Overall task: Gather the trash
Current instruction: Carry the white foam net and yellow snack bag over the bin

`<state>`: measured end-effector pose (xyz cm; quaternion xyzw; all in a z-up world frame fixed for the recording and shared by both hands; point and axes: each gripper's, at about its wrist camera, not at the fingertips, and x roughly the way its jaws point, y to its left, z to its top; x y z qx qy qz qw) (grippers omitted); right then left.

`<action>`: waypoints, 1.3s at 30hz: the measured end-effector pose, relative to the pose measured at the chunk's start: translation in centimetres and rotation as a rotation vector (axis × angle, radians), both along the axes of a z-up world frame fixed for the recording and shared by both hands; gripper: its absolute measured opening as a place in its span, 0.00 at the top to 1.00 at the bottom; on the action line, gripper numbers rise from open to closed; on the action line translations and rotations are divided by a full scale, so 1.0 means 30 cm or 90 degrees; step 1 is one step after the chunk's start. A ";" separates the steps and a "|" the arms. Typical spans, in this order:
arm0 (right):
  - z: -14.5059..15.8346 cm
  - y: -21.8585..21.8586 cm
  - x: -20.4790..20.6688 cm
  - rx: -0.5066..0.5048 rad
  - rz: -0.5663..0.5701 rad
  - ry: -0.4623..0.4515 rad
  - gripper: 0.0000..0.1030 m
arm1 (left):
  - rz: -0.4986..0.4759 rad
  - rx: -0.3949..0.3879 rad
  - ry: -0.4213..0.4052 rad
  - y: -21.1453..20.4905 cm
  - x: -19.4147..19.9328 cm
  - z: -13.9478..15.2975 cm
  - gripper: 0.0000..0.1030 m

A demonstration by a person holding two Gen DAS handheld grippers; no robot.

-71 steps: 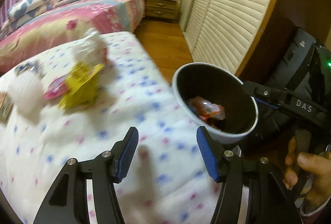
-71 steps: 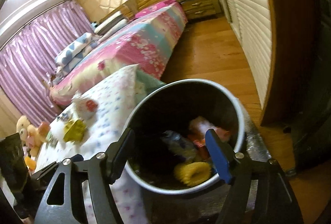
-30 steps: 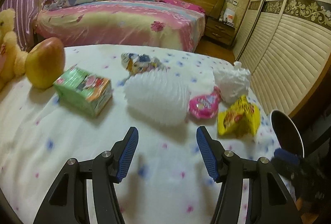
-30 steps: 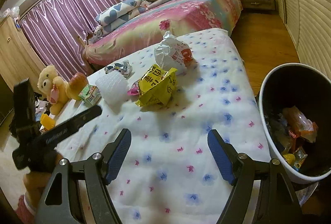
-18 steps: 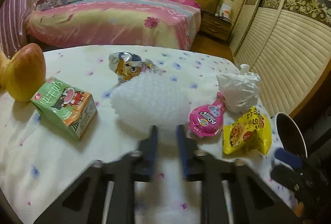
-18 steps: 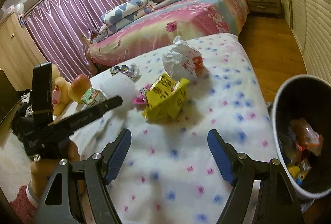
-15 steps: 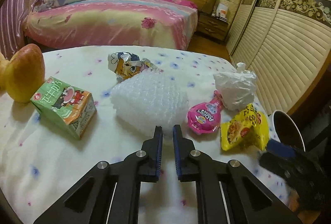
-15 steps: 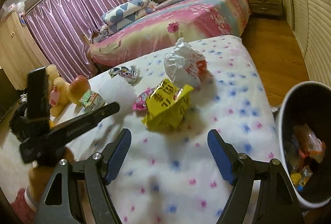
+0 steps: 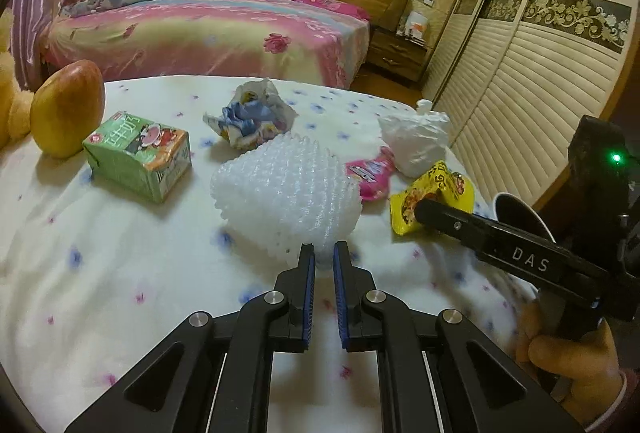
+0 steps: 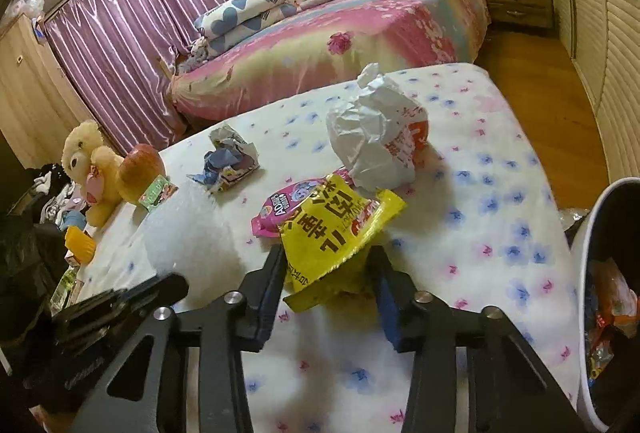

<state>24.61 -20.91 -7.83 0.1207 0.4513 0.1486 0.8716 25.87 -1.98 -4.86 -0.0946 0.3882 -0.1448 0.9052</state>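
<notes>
Yellow crinkly plastic snack packet (image 10: pixel 336 229) on flowered sheet (image 10: pixel 480 233) — straddled by right gripper (image 10: pixel 330 265), jaws just closing, not yet clamped; needed a deeper bite — left gripper (image 9: pixel 322 261) pinched shut on white foam netting (image 9: pixel 284 193) edge.

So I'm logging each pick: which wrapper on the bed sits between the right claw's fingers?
The yellow snack bag, lying between the right claw fingers. The pink pouch and white crumpled bag lie beyond it.
</notes>
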 end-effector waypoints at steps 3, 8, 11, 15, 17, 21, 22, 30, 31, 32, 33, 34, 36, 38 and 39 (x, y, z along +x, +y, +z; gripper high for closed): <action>0.016 -0.008 -0.028 0.000 0.000 -0.005 0.61 | -0.012 -0.007 -0.001 -0.007 -0.027 0.011 0.92; 0.038 -0.066 -0.101 0.008 -0.016 -0.009 0.61 | -0.031 -0.014 -0.006 -0.040 -0.077 0.033 0.92; 0.052 -0.105 -0.145 0.010 -0.027 -0.011 0.61 | -0.046 -0.018 -0.006 -0.063 -0.096 0.044 0.92; 0.070 -0.148 -0.185 0.011 -0.043 -0.016 0.61 | -0.067 -0.018 -0.009 -0.107 -0.123 0.053 0.92; 0.079 -0.176 -0.205 0.011 -0.053 -0.019 0.61 | -0.079 -0.017 -0.009 -0.133 -0.137 0.056 0.92; 0.096 -0.221 -0.238 0.009 -0.070 -0.025 0.61 | -0.097 -0.017 -0.007 -0.182 -0.152 0.058 0.92; 0.099 -0.237 -0.248 0.008 -0.075 -0.027 0.61 | -0.103 -0.017 -0.006 -0.196 -0.155 0.059 0.92; 0.105 -0.354 -0.304 0.005 -0.117 -0.028 0.61 | -0.144 -0.015 -0.003 -0.297 -0.148 0.065 0.92; 0.104 -0.364 -0.308 0.004 -0.121 -0.028 0.61 | -0.149 -0.014 -0.004 -0.309 -0.149 0.068 0.92; 0.104 -0.381 -0.314 0.003 -0.127 -0.028 0.61 | -0.154 -0.014 -0.005 -0.323 -0.147 0.071 0.92; 0.104 -0.391 -0.319 0.003 -0.131 -0.028 0.61 | -0.160 -0.013 -0.006 -0.337 -0.145 0.073 0.92; 0.103 -0.406 -0.323 0.004 -0.137 -0.027 0.61 | -0.163 -0.012 -0.006 -0.348 -0.145 0.072 0.92; 0.101 -0.435 -0.329 0.004 -0.149 -0.025 0.61 | -0.174 -0.009 -0.007 -0.375 -0.142 0.075 0.92; 0.100 -0.465 -0.337 0.003 -0.160 -0.024 0.61 | -0.183 -0.007 -0.008 -0.401 -0.136 0.075 0.92; 0.099 -0.481 -0.342 0.003 -0.166 -0.024 0.61 | -0.186 -0.006 -0.008 -0.412 -0.136 0.074 0.92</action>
